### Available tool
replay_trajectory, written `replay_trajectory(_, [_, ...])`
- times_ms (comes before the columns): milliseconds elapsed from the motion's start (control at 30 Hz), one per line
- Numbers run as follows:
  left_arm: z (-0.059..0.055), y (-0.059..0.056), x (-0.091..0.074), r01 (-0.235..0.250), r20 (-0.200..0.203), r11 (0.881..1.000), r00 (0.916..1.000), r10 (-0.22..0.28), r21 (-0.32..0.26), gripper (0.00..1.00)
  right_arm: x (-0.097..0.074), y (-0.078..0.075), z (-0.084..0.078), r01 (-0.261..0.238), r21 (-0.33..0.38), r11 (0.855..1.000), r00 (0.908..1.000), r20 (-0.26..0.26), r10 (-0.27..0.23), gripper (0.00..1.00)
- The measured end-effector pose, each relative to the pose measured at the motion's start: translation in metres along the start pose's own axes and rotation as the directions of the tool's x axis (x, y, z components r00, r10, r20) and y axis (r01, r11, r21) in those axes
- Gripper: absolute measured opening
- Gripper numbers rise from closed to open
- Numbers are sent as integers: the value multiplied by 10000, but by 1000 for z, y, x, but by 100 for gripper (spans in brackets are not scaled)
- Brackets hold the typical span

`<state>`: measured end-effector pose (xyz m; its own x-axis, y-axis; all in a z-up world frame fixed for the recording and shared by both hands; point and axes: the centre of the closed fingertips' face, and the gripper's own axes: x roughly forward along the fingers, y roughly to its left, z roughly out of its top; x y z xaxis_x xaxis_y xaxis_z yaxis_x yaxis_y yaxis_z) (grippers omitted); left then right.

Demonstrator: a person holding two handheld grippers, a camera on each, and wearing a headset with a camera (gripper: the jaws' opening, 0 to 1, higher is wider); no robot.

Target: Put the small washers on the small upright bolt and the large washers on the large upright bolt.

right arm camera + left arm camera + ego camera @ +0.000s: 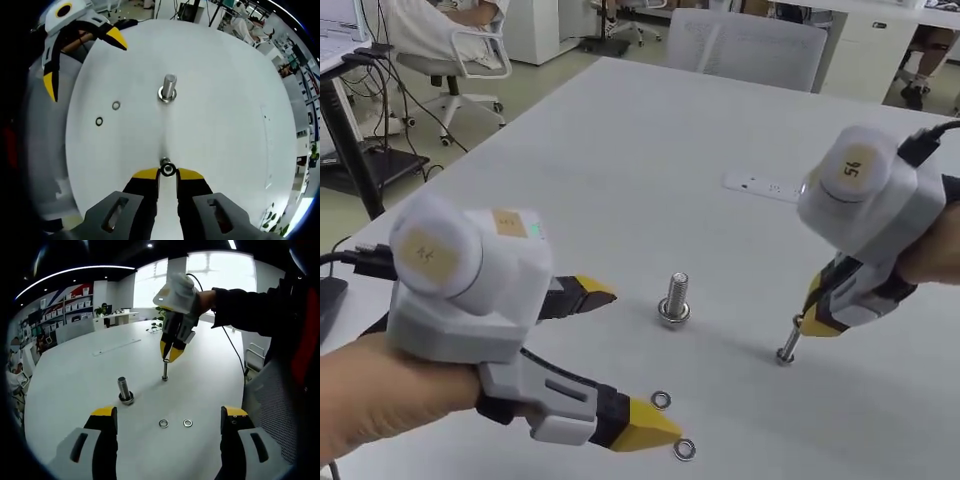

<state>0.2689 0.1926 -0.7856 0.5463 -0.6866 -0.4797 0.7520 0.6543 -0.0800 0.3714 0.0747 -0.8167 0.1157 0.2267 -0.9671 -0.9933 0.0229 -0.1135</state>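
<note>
Bench: a broad white bench (620,180) carries all the parts in an open office.
Left gripper: my white left gripper with yellow tips (642,362) hovers low over the near edge, its jaws spread wide and holding nothing.
Right gripper: my white right gripper with yellow tips (168,174) points down at the right side. Its jaws are drawn to a narrow gap on either side of the thin bolt's top. I cannot tell whether they grip anything there.
Power strip: a flat white power strip (765,186) lies farther back on the bench, well apart from the bolts.
Large bolt: the thick silver threaded bolt (674,298) stands upright near the middle, between my two grippers.
Small bolt: the thin silver threaded bolt (789,340) stands upright to the right of the thick one, directly under my right gripper's tips.
Washers: two small silver ring washers (661,400) lie flat and just apart, in front of my left gripper's open jaws.
</note>
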Motion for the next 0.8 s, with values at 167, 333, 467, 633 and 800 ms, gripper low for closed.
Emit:
replay_trajectory(167, [-1,0,0,21,1,10000,10000,-21,-16,85,2,1,0,-46,16,10000,10000,-16,46,14])
replay_trajectory(333, [-1,0,-1,9,-15,10000,10000,-9,-29,85,5,1,-1,-84,46,10000,10000,-8,84,14])
replay_trajectory(467, [-2,0,0,16,-40,10000,10000,-16,-31,85,9,2,-2,-150,100,9998,9999,4,150,14])
replay_trajectory(633, [-3,1,0,2,-58,10000,10000,-2,-51,85,16,3,-3,-231,129,9996,9997,-1,231,14])
replay_trajectory(800, [-4,2,0,6,-88,10000,10000,-7,-81,85,24,3,-4,-345,190,9992,9994,-36,346,14])
